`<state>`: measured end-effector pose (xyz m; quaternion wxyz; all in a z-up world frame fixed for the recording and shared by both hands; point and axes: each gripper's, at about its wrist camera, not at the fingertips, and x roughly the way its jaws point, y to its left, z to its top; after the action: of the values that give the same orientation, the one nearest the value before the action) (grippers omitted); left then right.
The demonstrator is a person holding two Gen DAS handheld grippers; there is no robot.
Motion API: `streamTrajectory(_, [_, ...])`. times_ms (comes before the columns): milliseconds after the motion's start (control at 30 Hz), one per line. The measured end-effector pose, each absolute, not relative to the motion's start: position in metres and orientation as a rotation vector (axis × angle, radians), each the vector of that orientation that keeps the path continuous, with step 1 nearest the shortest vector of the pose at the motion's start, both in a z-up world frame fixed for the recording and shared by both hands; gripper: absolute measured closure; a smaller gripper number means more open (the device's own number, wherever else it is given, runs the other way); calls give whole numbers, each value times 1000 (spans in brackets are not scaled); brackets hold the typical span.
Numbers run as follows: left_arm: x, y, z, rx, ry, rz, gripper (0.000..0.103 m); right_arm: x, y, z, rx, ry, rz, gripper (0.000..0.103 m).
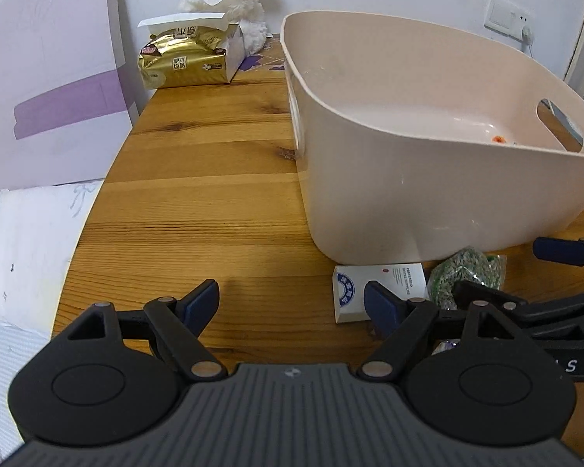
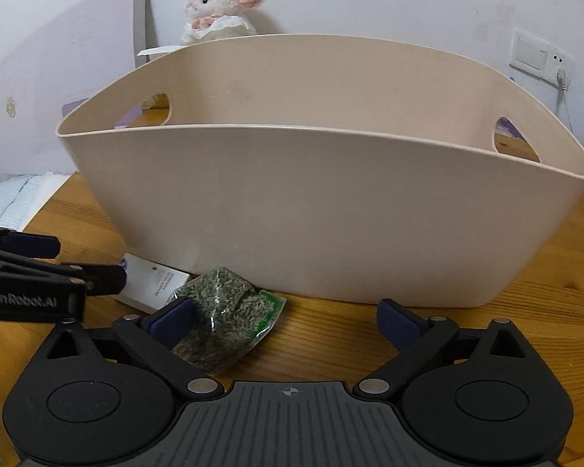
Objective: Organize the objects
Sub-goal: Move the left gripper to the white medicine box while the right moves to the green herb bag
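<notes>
- Grippers, one in each of the person's hands, hover low over a wooden table (image 1: 198, 210) in front of a beige plastic basket (image 2: 323, 210) with cut-out handles.
- Left gripper (image 1: 292, 303) has its blue-padded fingers spread wide and holds nothing; its right finger sits in front of a small white box (image 1: 385, 284) with a blue round emblem, though actual contact cannot be told.
- Right gripper (image 2: 284, 319) is also spread wide and empty; its left finger overlaps the edge of a clear packet of green-grey pellets (image 2: 222, 311).
- Both box and packet lie on the table just outside the basket's near wall, side by side, the box to the left.
- Behind the basket stand a gold tissue pack (image 1: 187, 58) and a white plush lamb (image 2: 222, 7) against the wall.
</notes>
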<state>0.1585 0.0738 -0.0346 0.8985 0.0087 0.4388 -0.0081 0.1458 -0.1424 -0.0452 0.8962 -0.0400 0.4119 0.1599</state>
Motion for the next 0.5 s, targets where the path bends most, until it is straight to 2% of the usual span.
streamTrajectory(267, [155,53,-26,-10,886,-78,20,140,-164,-47,-98,853,277,1])
streamTrajectory(500, [168,39,-43,-49,949,-67,19,140,-184,-55,-27,867,276,1])
